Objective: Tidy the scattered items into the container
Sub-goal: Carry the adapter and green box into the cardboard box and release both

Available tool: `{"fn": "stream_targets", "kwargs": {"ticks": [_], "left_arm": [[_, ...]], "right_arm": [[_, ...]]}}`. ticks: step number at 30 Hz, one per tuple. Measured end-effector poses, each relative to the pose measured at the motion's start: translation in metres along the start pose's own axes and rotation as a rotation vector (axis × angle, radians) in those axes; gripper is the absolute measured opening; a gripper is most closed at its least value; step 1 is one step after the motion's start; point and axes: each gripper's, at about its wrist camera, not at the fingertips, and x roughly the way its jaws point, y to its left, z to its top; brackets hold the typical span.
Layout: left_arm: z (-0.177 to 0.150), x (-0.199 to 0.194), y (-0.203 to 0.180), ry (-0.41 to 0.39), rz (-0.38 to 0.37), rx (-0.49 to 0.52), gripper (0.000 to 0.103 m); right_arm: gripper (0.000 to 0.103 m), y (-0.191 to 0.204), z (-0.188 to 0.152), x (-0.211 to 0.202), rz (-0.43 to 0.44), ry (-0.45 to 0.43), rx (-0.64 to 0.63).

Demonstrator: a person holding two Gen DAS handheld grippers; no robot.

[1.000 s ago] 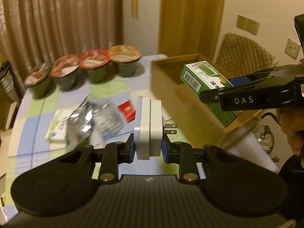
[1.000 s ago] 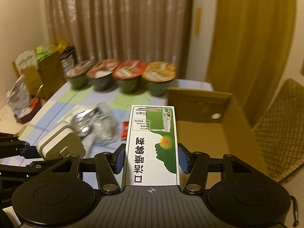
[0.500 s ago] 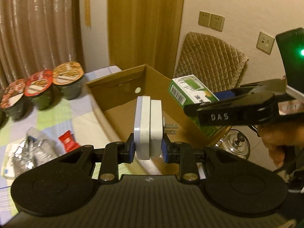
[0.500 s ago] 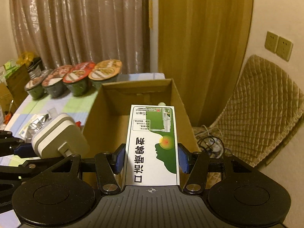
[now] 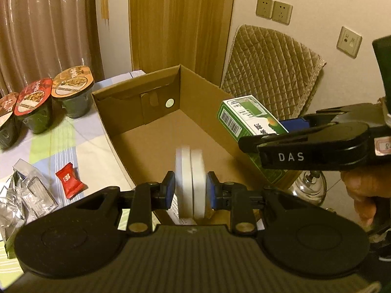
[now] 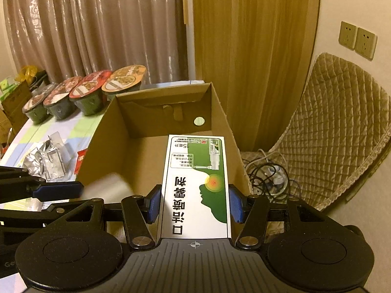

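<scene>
An open cardboard box stands on the table's right side, its floor bare. My left gripper hovers over the box's near end. The white plug adapter between its blue pads is motion-blurred and sits lower, with slim gaps at both pads, so it is slipping free; it also shows blurred as a white plug adapter in the right wrist view. My right gripper is shut on a green-and-white medicine carton held above the box's right wall.
Several instant noodle cups line the table's far edge. A red sachet and foil packets lie left of the box. A quilted chair and tangled cables are on the right.
Both grippers have swung right from the table items to over the box. The adapter, firmly gripped before, now drops blurred between the left pads. The carton stays gripped.
</scene>
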Motion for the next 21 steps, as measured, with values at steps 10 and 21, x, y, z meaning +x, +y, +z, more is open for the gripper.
{"fn": "stream_targets", "kwargs": {"ticks": [10, 21], "left_arm": [[-0.011, -0.026, 0.015, -0.012, 0.036, -0.046, 0.023], [-0.031, -0.041, 0.037, -0.002, 0.077, -0.099, 0.026]], "right_arm": [[0.058, 0.006, -0.002, 0.002, 0.016, 0.008, -0.005], [0.058, 0.020, 0.005, 0.001, 0.057, -0.044, -0.013]]}}
